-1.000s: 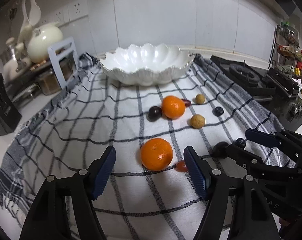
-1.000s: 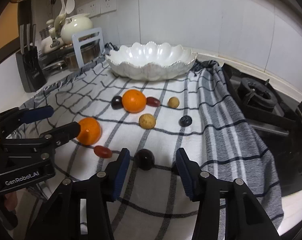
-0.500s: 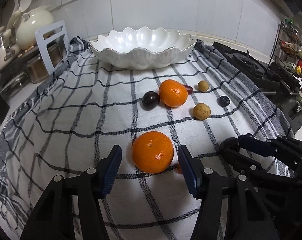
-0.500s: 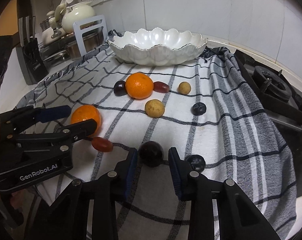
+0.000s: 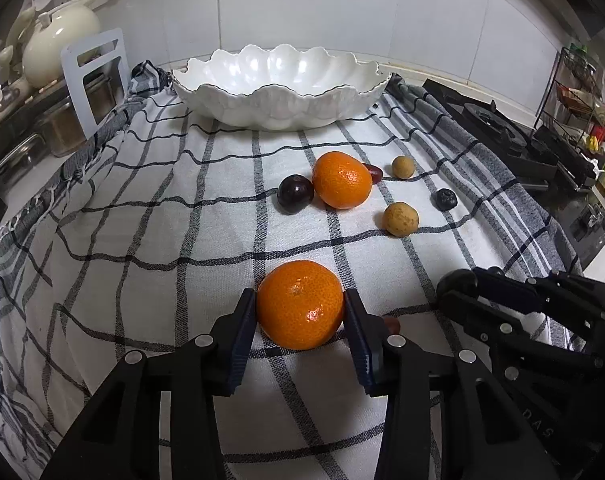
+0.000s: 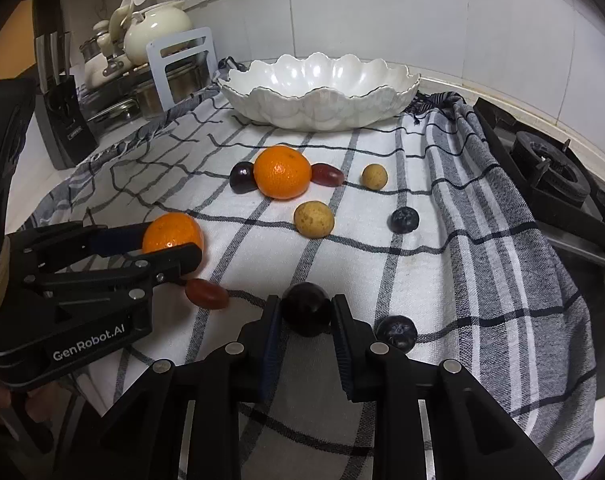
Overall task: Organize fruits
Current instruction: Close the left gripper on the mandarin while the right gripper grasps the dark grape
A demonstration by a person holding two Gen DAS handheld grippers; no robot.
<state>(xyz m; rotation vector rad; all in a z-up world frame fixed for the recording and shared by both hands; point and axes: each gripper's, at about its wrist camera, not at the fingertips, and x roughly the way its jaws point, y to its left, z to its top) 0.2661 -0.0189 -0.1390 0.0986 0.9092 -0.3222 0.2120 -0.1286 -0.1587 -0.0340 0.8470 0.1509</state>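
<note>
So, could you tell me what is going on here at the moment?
A person with two handheld grippers is sorting fruit on a checked cloth. The left gripper is closed on the near orange, and the right gripper is closed on a dark plum. Both fruits sit on the cloth. The white bowl behind looks empty, and the other fruit lies loose on the cloth.

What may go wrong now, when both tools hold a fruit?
The left tool grips the near orange only at its sides, so it may roll out when lifted. The red grape lies beside that tool and may be knocked. The right tool may squash the dark plum.
</note>
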